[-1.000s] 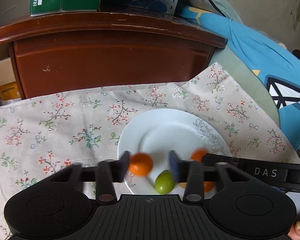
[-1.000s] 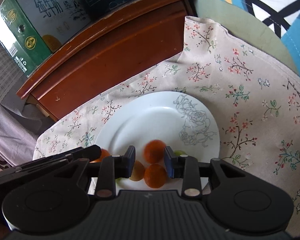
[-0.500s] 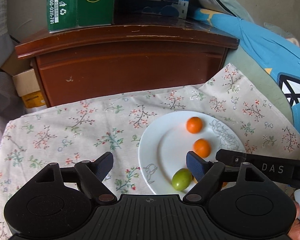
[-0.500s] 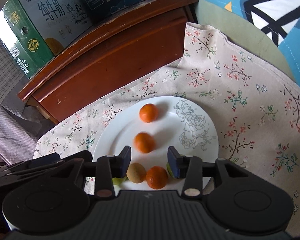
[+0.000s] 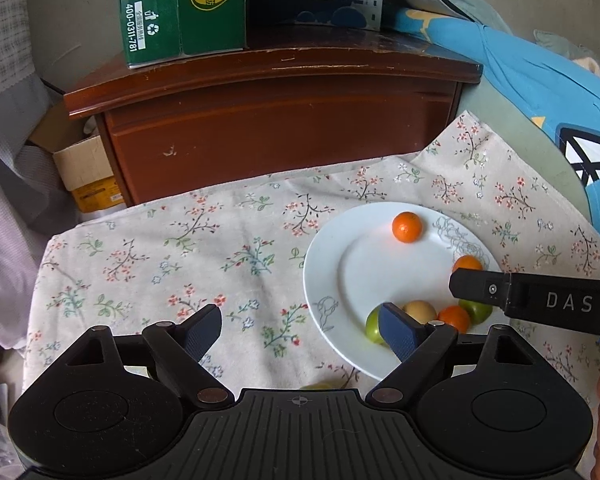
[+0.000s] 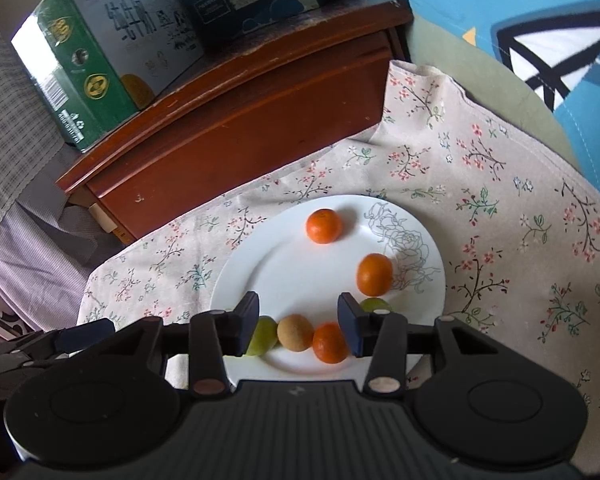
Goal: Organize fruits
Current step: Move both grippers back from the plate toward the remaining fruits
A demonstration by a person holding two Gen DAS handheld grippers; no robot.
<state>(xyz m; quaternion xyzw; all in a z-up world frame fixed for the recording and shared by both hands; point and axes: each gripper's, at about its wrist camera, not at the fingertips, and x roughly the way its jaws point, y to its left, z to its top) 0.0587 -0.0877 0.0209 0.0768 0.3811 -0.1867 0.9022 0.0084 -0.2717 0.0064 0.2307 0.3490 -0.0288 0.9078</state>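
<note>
Left wrist view: a flowered cloth (image 5: 228, 248) covers the table, and behind it stands a dark wooden cabinet (image 5: 276, 120) with cartons on top. On the cloth sits a white plate (image 5: 328, 280), my landmark for everything else. My left gripper (image 5: 300, 328) hangs over the cloth just left of the plate, jaws spread wide and holding nothing. My right gripper (image 6: 298, 320) hovers above the plate's near edge, jaws parted and empty.

Six small fruits lie on the plate. Two oranges (image 6: 324, 226) sit apart toward its far side. Along the near rim runs a row: a green fruit (image 6: 262, 336), a brown one (image 6: 296, 332), an orange one (image 6: 330, 342), and another green one (image 6: 374, 305).

I judge these fruits light, round and prone to rolling, with skin that could bruise. I would close gently across the widest middle.
</note>
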